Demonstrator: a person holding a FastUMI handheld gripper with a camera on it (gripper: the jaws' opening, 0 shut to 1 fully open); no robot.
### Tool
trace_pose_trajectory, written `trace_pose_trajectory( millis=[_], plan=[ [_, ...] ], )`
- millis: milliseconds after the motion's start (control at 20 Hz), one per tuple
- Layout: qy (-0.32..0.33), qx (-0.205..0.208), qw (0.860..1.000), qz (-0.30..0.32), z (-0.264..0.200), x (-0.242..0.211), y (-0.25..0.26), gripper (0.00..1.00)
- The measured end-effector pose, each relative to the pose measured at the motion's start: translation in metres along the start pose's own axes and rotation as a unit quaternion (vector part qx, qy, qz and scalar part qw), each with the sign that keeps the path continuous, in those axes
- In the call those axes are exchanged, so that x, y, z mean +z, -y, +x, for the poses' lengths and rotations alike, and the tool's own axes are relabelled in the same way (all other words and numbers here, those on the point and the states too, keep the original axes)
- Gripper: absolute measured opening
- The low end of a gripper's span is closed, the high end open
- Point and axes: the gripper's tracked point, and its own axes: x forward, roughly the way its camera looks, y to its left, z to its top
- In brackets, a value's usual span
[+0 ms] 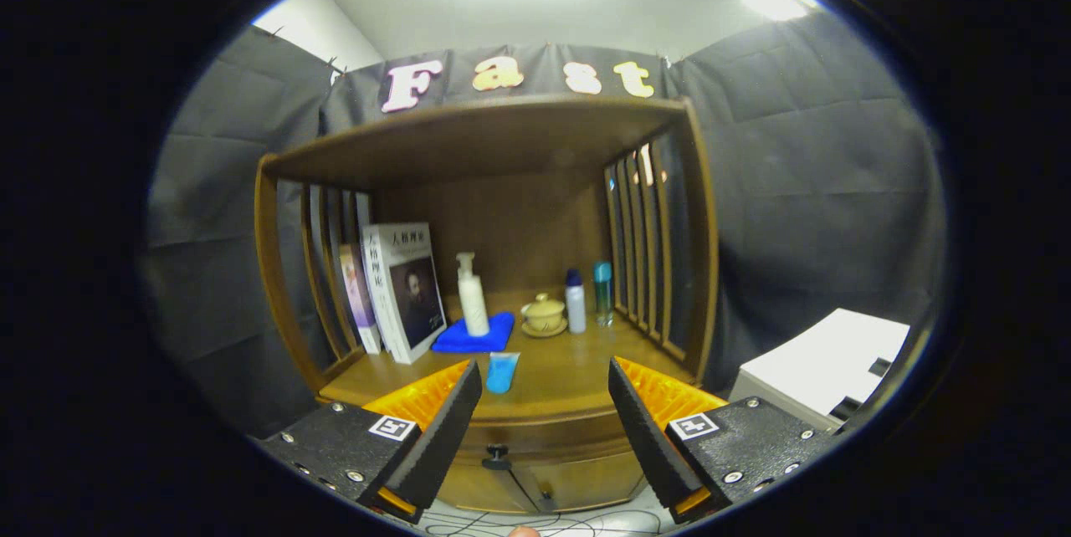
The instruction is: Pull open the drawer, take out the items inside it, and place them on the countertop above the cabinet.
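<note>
Dark cloth walls are seen around a wooden cabinet [502,144], and at the near end the gripper [545,420] is held with its fingers spread wide apart, nothing between them. Just beyond the fingers the drawer [544,441] is seen closed under the countertop [569,378], its dark knob [496,459] between the fingertips. Farther on, a blue tube [502,371] lies at the countertop's front, and behind it a blue cloth [475,336] with a white pump bottle [472,296], books [406,290], a lidded cup [544,314] and two small bottles [588,296] are ranged toward the back.

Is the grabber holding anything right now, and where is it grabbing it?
Nothing is held. The gripper is open, its fingers spread apart with the drawer knob beyond them, untouched.
</note>
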Motion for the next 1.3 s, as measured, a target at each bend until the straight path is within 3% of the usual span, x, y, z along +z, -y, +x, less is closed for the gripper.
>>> trace_pose_trajectory(
  millis=[150,300,550,1300],
  plan=[
    [0.035,0.005,0.999,-0.013,-0.027,0.037,0.005,0.94],
    [0.017,0.021,1.000,-0.004,-0.061,0.042,-0.006,0.94],
    [0.053,0.039,0.998,-0.020,-0.100,0.066,-0.033,0.93],
    [0.039,0.114,0.991,-0.053,-0.107,0.040,-0.112,0.94]
  ],
)
